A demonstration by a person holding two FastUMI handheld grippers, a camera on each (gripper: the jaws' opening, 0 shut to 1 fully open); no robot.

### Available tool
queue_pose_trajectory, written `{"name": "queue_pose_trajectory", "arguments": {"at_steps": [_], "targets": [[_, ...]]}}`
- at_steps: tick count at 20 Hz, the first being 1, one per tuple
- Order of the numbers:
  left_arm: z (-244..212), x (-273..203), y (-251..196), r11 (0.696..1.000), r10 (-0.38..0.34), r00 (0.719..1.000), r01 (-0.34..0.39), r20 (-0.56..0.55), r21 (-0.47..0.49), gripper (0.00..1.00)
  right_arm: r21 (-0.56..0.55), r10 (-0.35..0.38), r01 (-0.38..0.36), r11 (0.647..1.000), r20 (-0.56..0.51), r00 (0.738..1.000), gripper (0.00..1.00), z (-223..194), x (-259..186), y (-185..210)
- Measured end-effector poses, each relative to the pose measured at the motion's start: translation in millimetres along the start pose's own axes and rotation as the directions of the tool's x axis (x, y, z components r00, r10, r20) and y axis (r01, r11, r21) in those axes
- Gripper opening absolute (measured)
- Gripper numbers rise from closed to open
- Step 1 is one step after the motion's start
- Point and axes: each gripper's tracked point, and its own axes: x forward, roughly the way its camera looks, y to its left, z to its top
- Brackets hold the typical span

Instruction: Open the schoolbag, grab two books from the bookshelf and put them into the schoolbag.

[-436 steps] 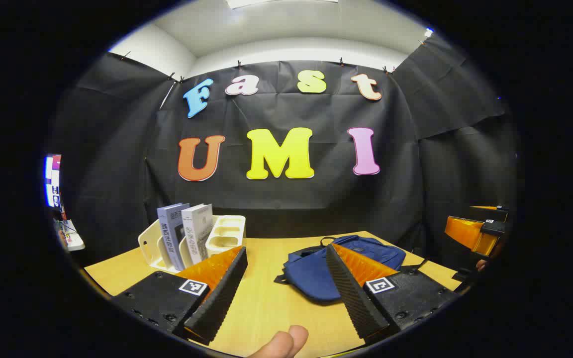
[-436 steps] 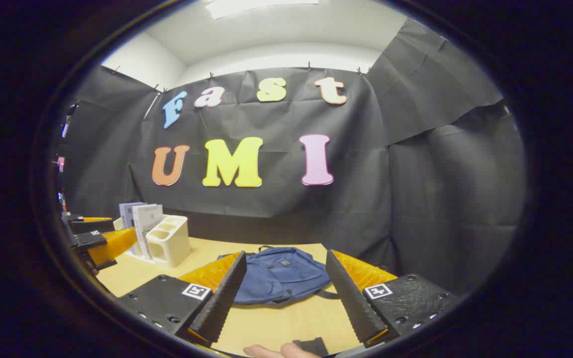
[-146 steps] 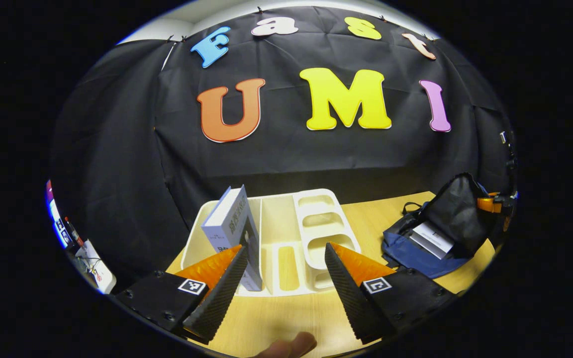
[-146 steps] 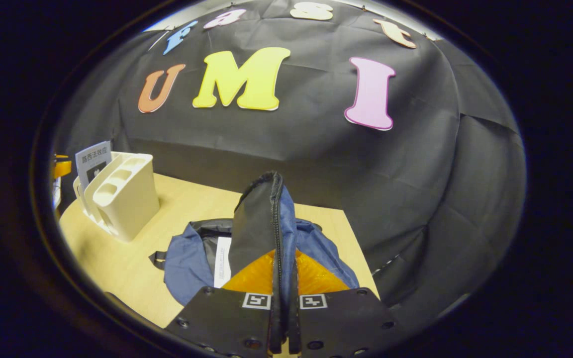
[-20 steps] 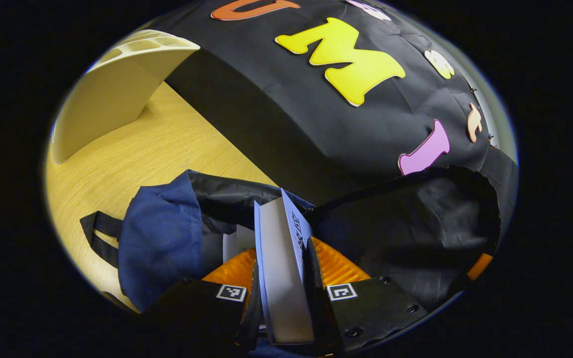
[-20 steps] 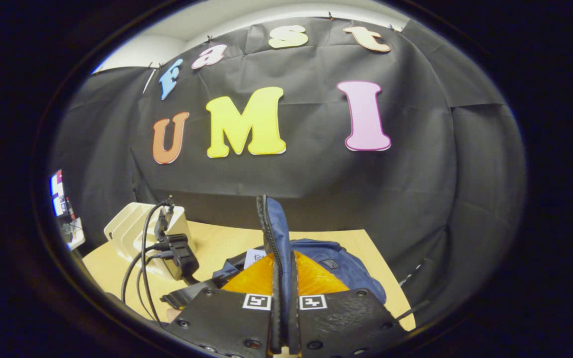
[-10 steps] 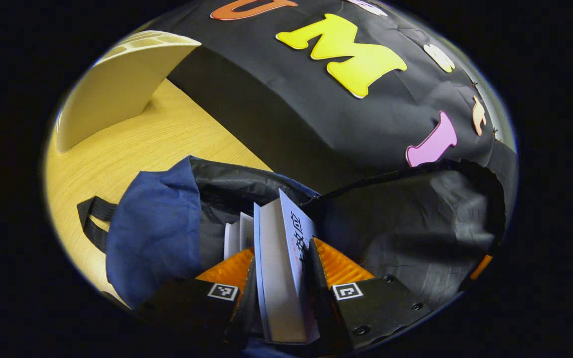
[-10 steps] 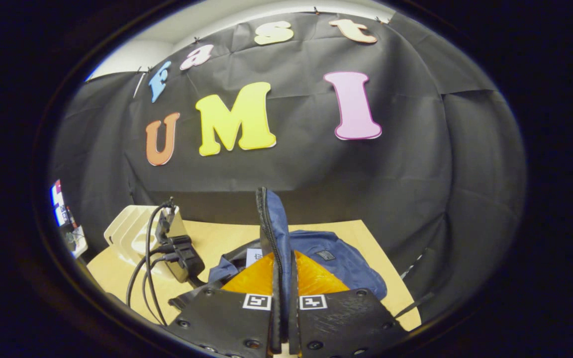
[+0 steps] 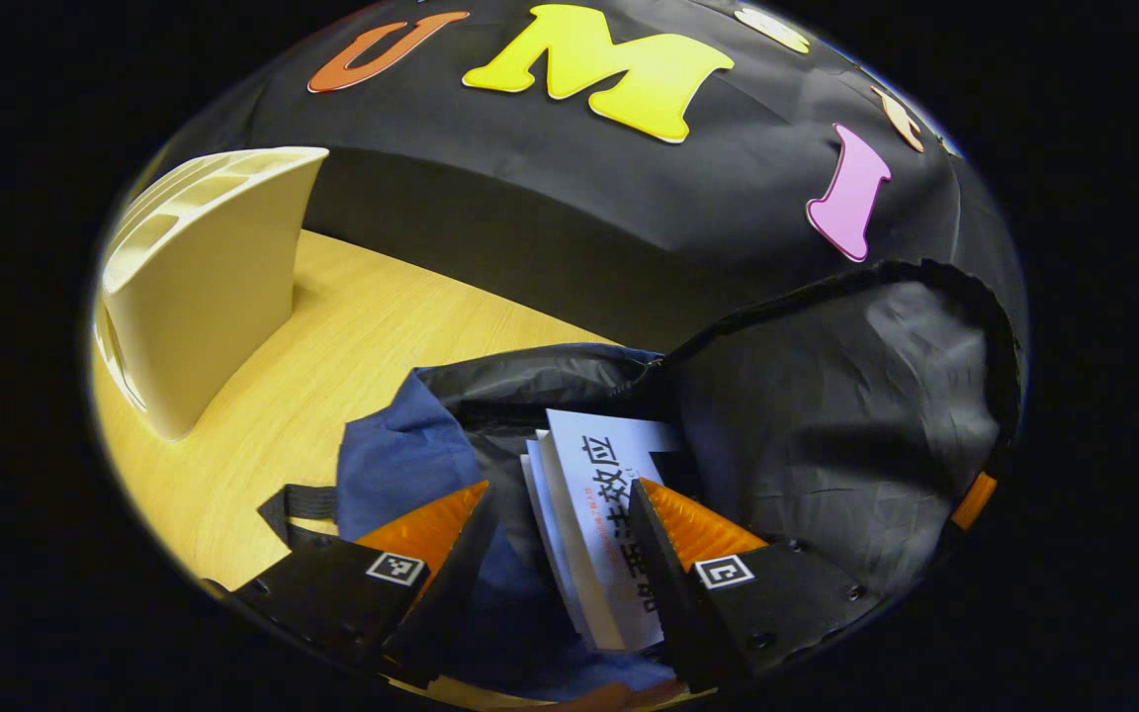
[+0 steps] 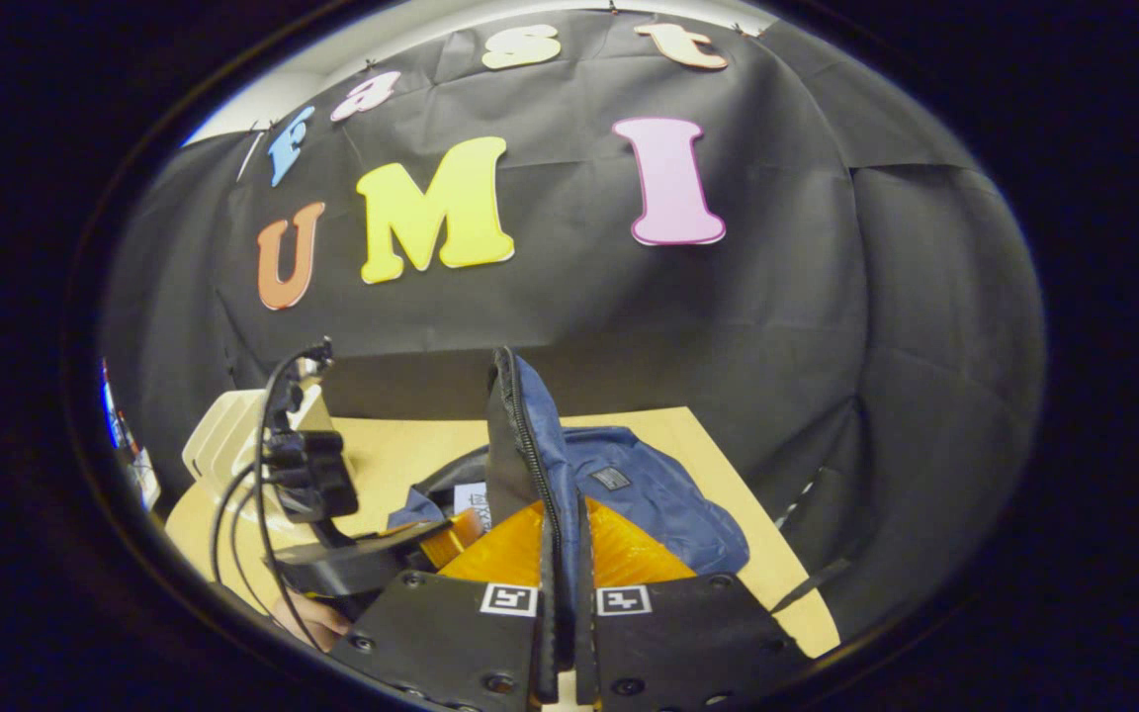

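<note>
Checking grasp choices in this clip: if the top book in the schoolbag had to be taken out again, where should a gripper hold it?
Grip the top book by its near long edge, coming from above through the schoolbag mouth. It lies tilted on another book, that edge facing the open left gripper; the flap is pinched up by the right gripper.
</note>
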Motion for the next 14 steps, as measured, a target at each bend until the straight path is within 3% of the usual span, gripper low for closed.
{"name": "queue_pose_trajectory", "arguments": {"at_steps": [4, 8, 10, 11, 14], "targets": [[9, -35, 39, 0.993, 0.059, 0.997, -0.064, 0.052, 0.102, 0.83, -0.013, -0.028, 0.028, 1.0, -0.002, 1.0, 0.07, -13, -4, -1], [20, -77, 71, 0.985, 0.087, 0.992, -0.1, 0.091, 0.14, 0.84, -0.022, -0.077, 0.077, 0.997, -0.004, 0.997, 0.07, -24, -7, -6], [34, -99, 84, 0.977, 0.099, 0.984, -0.124, 0.147, 0.172, 0.84, 0.0, -0.096, 0.096, 0.995, -0.003, 0.995, 0.22, -26, -9, -8], [39, -110, 92, 0.972, 0.109, 0.979, -0.141, 0.171, 0.187, 0.84, 0.008, -0.105, 0.105, 0.994, -0.006, 0.994, 0.18, -27, -11, -8], [50, -142, 107, 0.962, 0.126, 0.965, -0.175, 0.228, 0.211, 0.84, 0.018, -0.127, 0.127, 0.992, -0.012, 0.992, 0.26, -31, -17, -6]]}}
